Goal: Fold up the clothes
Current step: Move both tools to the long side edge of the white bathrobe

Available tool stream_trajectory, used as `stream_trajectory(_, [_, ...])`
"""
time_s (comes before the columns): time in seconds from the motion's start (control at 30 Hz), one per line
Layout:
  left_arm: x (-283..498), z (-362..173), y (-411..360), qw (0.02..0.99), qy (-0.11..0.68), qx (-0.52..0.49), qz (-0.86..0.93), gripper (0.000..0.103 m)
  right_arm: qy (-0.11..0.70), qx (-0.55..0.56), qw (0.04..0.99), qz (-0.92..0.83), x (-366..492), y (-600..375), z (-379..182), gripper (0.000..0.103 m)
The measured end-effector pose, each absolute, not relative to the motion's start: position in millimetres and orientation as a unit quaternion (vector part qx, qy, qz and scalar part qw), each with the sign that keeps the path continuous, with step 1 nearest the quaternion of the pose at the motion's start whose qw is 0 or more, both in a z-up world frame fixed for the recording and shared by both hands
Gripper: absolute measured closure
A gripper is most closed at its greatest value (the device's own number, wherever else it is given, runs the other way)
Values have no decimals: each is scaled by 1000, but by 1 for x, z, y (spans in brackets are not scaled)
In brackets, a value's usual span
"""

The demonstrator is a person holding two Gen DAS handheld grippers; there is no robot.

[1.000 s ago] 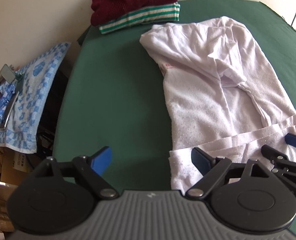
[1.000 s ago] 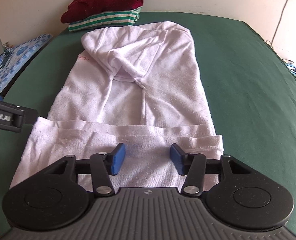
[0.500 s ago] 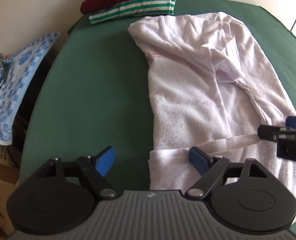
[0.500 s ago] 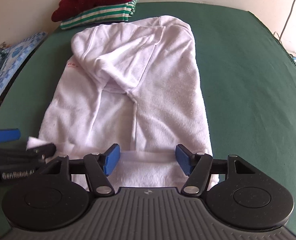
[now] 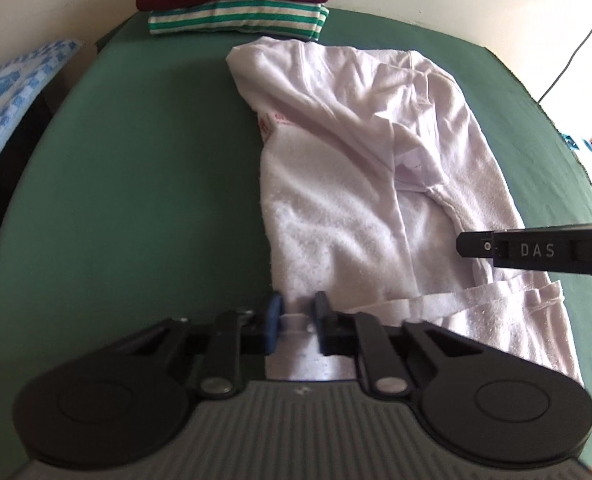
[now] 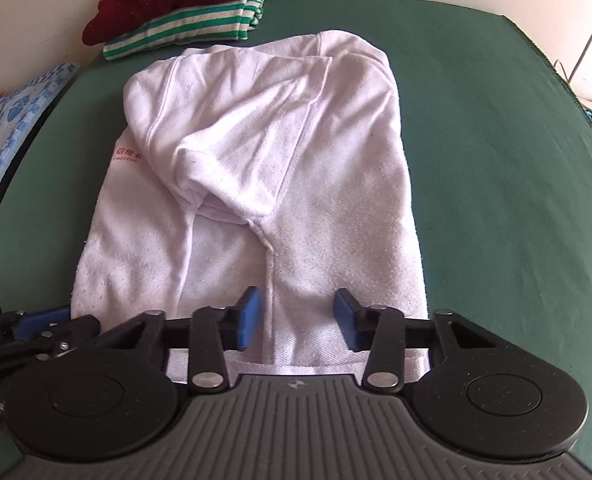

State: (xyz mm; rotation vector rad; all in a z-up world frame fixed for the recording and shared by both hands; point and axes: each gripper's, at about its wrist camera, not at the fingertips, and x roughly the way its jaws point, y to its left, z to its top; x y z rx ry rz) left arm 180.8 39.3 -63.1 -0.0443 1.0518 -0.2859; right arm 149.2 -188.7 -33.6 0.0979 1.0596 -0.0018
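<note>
On green table (image 5: 143, 184), rumpled white shirt (image 5: 348, 184), hem in left gripper (image 5: 297, 318); right gripper (image 6: 298, 318) closing, astride hem.

Each handheld tool has a dark grey body with ribbed lines on top and a small round mark in the middle. On both sides of the body sits a black round disc. From the discs go black flat arms with silver rivets. The left gripper (image 5: 298, 320) and the right gripper (image 6: 298, 322) carry blue pads (image 6: 247, 318) on black fingers. One black side bar (image 5: 536, 250) shows the white letters "DAS".
</note>
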Motion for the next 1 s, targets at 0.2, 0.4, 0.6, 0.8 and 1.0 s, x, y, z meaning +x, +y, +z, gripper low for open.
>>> stream_trajectory(0.2, [186, -61, 50, 852, 503, -42, -141, 101, 493, 38, 869, -15, 146, -192, -29, 65])
stream_trajectory(0.4, [191, -59, 49, 848, 505, -45, -155, 100, 497, 47, 866, -14, 147, -197, -31, 65])
stream_trajectory(0.6, [205, -47, 54, 856, 489, -37, -164, 85, 489, 44, 871, -5, 148, -200, -25, 63])
stream_trajectory(0.8, [234, -40, 46, 860, 477, 23, -178, 79, 478, 27, 878, 2, 158, -214, -18, 52])
stream_trajectory(1.0, [257, -56, 33, 852, 485, 52, -189, 77, 489, 17, 872, 9, 163, -238, -22, 52])
